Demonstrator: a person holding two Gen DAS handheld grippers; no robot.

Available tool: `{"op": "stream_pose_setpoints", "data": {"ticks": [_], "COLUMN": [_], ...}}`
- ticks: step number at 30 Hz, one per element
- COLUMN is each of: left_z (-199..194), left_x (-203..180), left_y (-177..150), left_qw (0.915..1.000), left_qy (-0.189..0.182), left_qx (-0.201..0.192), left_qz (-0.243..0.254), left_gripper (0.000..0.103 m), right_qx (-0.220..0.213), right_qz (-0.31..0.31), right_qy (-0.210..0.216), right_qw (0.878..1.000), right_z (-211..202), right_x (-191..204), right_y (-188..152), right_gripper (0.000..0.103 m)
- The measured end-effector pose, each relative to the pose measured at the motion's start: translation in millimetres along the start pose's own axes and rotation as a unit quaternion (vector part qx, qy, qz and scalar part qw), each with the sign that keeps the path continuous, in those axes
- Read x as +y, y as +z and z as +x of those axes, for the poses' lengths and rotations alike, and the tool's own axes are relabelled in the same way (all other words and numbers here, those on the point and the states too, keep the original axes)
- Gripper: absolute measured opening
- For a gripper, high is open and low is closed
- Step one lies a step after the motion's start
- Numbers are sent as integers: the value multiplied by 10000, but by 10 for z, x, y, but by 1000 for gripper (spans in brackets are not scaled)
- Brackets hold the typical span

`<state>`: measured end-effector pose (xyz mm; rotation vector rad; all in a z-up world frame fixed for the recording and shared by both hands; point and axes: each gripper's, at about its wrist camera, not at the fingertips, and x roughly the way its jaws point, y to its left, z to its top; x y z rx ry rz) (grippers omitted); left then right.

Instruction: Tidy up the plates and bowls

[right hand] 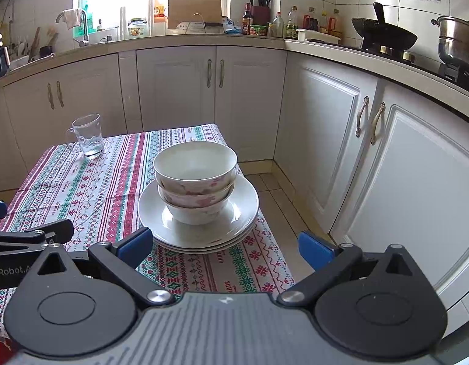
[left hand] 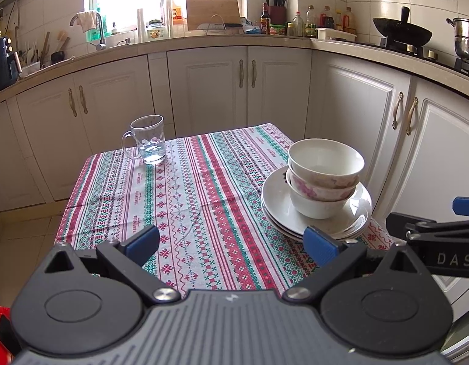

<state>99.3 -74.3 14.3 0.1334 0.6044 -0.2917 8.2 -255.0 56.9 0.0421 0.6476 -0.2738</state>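
Note:
Three nested bowls (left hand: 324, 179) (right hand: 196, 179), white with pink flowers, stand on a stack of white plates (left hand: 277, 203) (right hand: 152, 216) near the right edge of the small table. My left gripper (left hand: 231, 243) is open above the tablecloth, left of the stack, with nothing between its blue pads. My right gripper (right hand: 225, 248) is open too, just in front of the plates, and holds nothing. Each view catches the other gripper at its side edge.
A glass mug (left hand: 149, 140) (right hand: 86, 135) stands at the table's far left corner. The patterned tablecloth (left hand: 188, 200) covers the table. White kitchen cabinets (right hand: 325, 140) run behind and to the right, with a tiled floor gap (right hand: 277, 200) between.

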Motion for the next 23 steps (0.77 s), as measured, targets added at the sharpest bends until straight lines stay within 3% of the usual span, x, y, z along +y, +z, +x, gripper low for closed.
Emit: {"op": "stream_pose_setpoints", "data": {"ticks": [23], "left_z": [32], "left_x": [-12], "left_y": [-10], "left_qw": [10000], "left_qy": [26], "left_qx": [38], "left_qz": [-15], "left_gripper": [100], "right_qx": [-42], "right_qz": [-40], "right_qy": [22], "right_qw": [10000], "right_z": [-11], "right_x": [3], "right_y": [-6], "right_gripper": [103]}}
